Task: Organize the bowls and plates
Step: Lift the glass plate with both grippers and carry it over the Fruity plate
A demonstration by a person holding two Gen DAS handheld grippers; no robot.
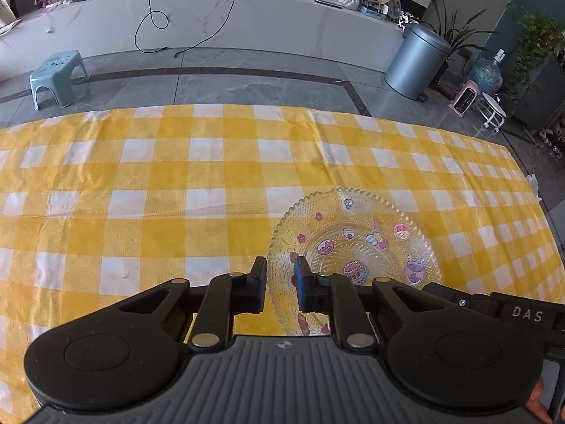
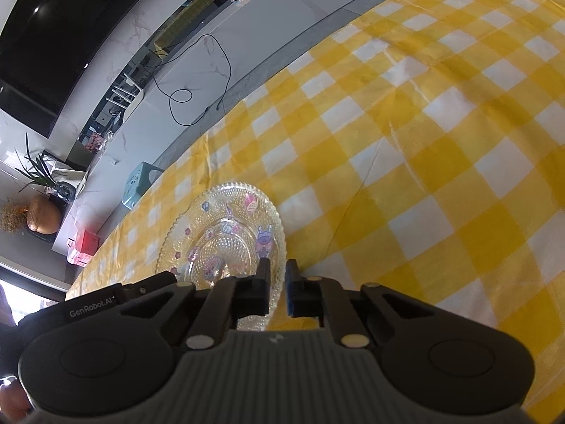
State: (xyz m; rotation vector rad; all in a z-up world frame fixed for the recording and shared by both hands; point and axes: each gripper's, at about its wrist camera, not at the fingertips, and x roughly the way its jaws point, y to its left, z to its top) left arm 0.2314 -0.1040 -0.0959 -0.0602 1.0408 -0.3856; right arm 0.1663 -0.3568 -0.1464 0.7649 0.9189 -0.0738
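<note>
A clear glass plate (image 1: 356,243) with a beaded rim and cartoon stickers lies on the yellow checked tablecloth (image 1: 176,183). My left gripper (image 1: 280,279) straddles the plate's left rim with its jaws narrowly apart, one finger on each side. The same plate shows in the right wrist view (image 2: 226,233). My right gripper (image 2: 278,281) straddles its right rim, jaws almost closed on the edge. The other gripper's body (image 2: 106,300) shows at the plate's left in that view. No bowl is in view.
The tablecloth (image 2: 423,141) covers the whole table. Beyond the far edge are a grey floor, a blue stool (image 1: 58,76), a metal bin (image 1: 416,60), a white stool (image 1: 492,109) and a long marble counter (image 1: 212,10) with cables.
</note>
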